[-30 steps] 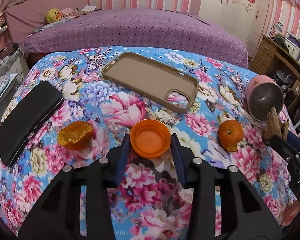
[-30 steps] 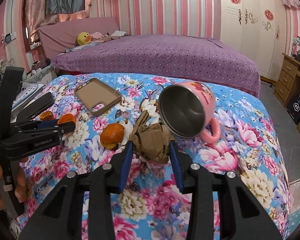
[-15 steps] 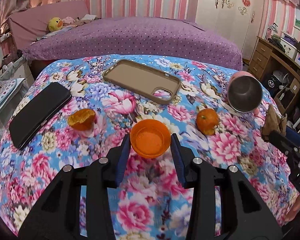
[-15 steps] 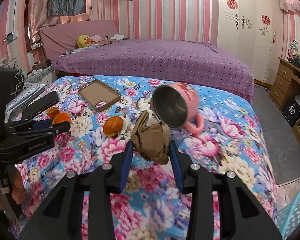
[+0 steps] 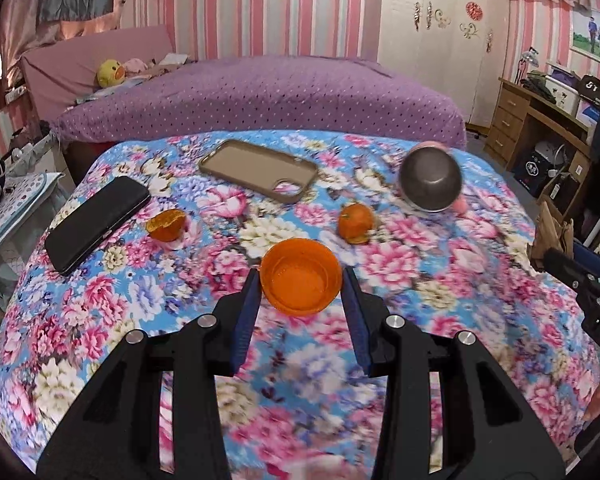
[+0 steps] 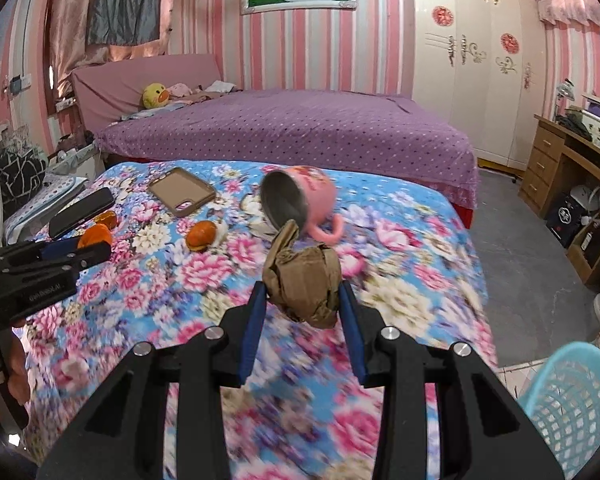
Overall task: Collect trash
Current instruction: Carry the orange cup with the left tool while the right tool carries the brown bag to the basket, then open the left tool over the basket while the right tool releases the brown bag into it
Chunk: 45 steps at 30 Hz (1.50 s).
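Observation:
My left gripper [image 5: 300, 284] is shut on an orange peel cup [image 5: 300, 282] and holds it above the flowered table cloth [image 5: 100, 312]. My right gripper [image 6: 302, 296] is shut on a crumpled brown paper wad [image 6: 304, 284], also held above the cloth. Another orange peel piece [image 5: 166, 225] and a whole-looking orange piece [image 5: 355, 220] lie on the cloth. A light blue mesh basket [image 6: 576, 408] stands on the floor at the lower right of the right wrist view.
A pink steel mug [image 6: 296, 200] lies on its side on the cloth. A tan phone case [image 5: 258, 170] and a black phone [image 5: 96, 222] lie farther left. A purple bed [image 6: 300, 128] stands behind, a wooden desk [image 6: 572, 172] on the right.
Both grippers have lifted and pulled back from the table with their loads. The table objects look smaller and farther away. The blue basket has come into the right wrist view.

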{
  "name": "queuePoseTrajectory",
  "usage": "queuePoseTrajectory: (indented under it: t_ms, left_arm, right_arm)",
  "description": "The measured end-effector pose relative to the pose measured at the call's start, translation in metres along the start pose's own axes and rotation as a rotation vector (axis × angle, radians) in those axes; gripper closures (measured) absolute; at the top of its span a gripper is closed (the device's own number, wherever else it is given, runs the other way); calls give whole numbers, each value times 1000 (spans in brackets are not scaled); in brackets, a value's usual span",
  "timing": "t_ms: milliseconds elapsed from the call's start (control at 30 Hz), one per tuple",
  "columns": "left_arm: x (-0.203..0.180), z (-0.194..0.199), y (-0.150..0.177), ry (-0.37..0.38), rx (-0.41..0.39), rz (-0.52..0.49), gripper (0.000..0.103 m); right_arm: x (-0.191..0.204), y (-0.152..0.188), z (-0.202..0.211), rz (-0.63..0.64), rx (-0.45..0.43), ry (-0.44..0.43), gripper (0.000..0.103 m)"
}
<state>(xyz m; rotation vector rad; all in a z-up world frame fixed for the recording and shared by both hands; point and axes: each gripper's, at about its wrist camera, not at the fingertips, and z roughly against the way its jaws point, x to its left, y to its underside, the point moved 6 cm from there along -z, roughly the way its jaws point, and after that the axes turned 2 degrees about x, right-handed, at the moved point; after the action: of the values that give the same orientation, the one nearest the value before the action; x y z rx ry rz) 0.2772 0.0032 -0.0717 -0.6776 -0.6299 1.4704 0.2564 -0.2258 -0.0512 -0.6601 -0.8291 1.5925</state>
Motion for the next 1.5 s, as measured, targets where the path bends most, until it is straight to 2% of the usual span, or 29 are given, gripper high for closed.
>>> queuePoseTrajectory:
  t_ms: [133, 300, 600, 1033, 1333, 1500]
  left_arm:
    - [-27, 11, 7, 2, -28, -9, 63]
    - [-78, 20, 12, 56, -47, -12, 63]
    - [-166, 24, 27, 157, -43, -5, 63]
    - [-278, 42, 52, 263, -33, -125, 63]
    - [-348, 59, 71, 328, -30, -217, 63]
    - [-375, 60, 77, 360, -6, -220, 63]
  right_arm:
    - [-29, 11, 22, 3, -15, 30, 66]
    - [-68, 20, 48, 26, -42, 83, 66]
    - [-155, 44, 85, -43, -57, 189, 66]
    - [-257, 83, 119, -135, -46, 306, 66]
    - [-293, 107, 131, -188, -31, 336, 66]
    - [-303, 112, 133, -209, -27, 331, 66]
